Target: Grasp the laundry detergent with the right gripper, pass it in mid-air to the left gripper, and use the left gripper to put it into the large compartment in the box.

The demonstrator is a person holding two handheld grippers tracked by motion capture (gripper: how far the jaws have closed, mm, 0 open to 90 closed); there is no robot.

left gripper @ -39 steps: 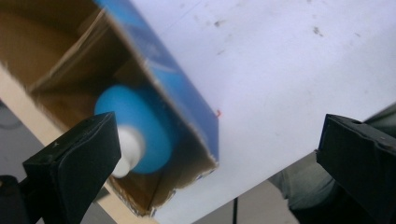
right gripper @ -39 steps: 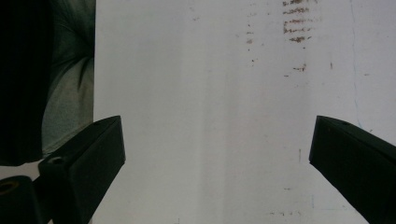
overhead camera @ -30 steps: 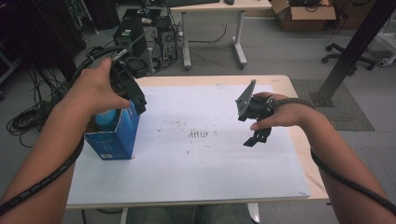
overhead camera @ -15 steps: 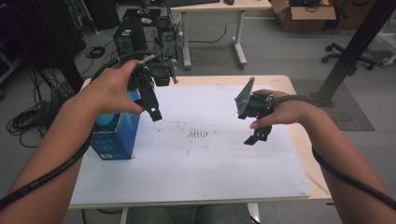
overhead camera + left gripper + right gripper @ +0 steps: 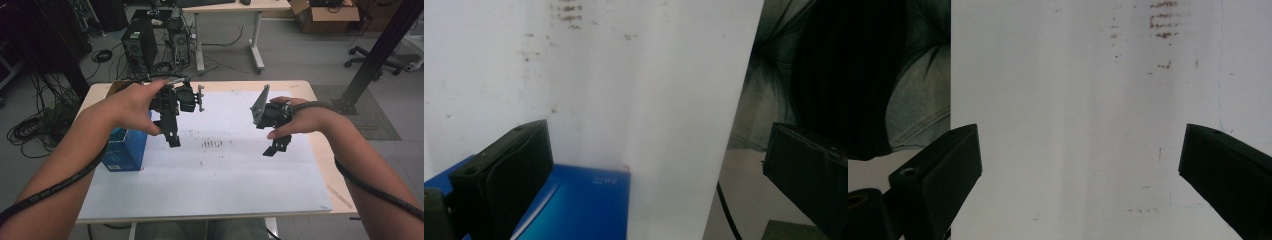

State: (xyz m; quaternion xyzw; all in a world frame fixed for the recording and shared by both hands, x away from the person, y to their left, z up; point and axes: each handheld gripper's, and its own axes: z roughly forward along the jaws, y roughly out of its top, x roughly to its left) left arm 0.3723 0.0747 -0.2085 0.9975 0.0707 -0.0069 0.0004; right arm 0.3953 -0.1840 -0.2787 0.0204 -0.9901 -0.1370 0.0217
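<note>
A blue box (image 5: 125, 152) stands on the table's left part, at the left edge of a white sheet (image 5: 225, 165). A person's left hand holds my left gripper (image 5: 173, 141) just right of the box, above the sheet, jaws pointing down. In the left gripper view the left gripper (image 5: 654, 150) is open, jaws wide apart with nothing between them, and the blue box (image 5: 584, 205) lies below them. My right gripper (image 5: 276, 147) hangs over the sheet's right half. In the right gripper view the right gripper (image 5: 1078, 145) is open above the bare, speckled white sheet (image 5: 1073, 100).
The wooden table (image 5: 320, 165) ends close beyond the sheet on every side. Dark smudges (image 5: 212, 144) mark the sheet's middle. Computer towers (image 5: 140, 45), cables and a desk stand on the floor behind the table. A cable trails from each gripper along the forearms.
My left gripper has swung right from over the blue box to above the sheet beside it. The right gripper has stayed nearly still.
</note>
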